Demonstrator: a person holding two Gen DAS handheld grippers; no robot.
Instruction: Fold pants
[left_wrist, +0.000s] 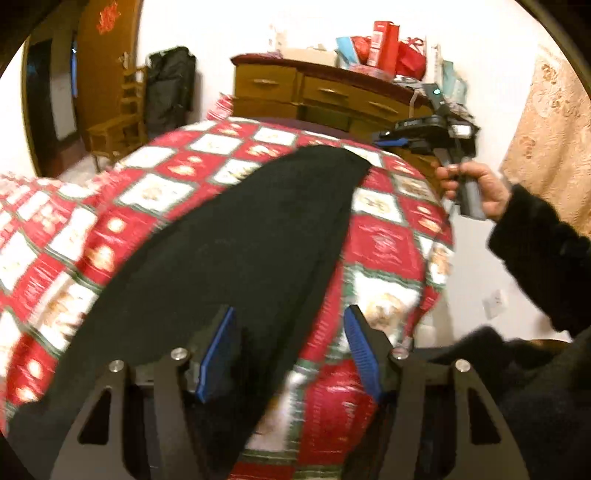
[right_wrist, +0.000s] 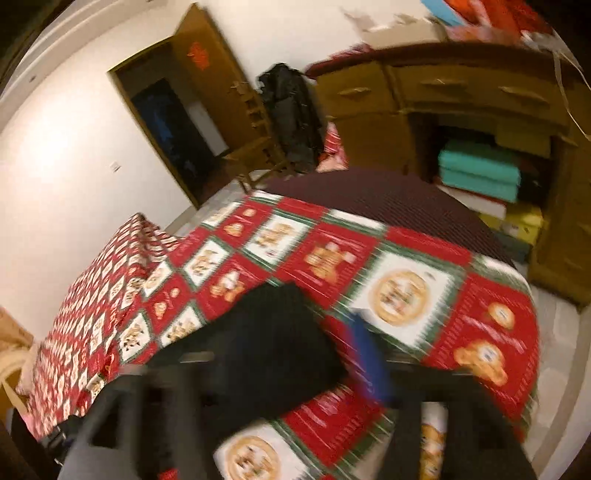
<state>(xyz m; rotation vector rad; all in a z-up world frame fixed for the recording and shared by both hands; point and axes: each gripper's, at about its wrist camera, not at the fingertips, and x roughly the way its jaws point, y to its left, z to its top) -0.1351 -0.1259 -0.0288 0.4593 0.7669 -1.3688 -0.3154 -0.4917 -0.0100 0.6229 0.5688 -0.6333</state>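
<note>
Black pants (left_wrist: 236, 236) lie flat as a long strip on the red, white and green patterned bedspread (left_wrist: 388, 243). My left gripper (left_wrist: 290, 332) is open, its blue pads (left_wrist: 218, 354) straddling the pants' near right edge, holding nothing. The right gripper (left_wrist: 391, 138) shows in the left wrist view, held in a hand above the pants' far end near the bed's right edge. In the blurred right wrist view the pants' end (right_wrist: 273, 332) lies under my right gripper (right_wrist: 299, 354), which looks open and empty, one blue pad (right_wrist: 369, 365) showing.
A wooden dresser (left_wrist: 332, 96) with red bags and boxes on top stands past the bed's far end. A wooden chair (left_wrist: 118, 129) and a black bag (left_wrist: 170, 88) stand by an open doorway. The bed's right edge (left_wrist: 443, 258) drops to a pale floor.
</note>
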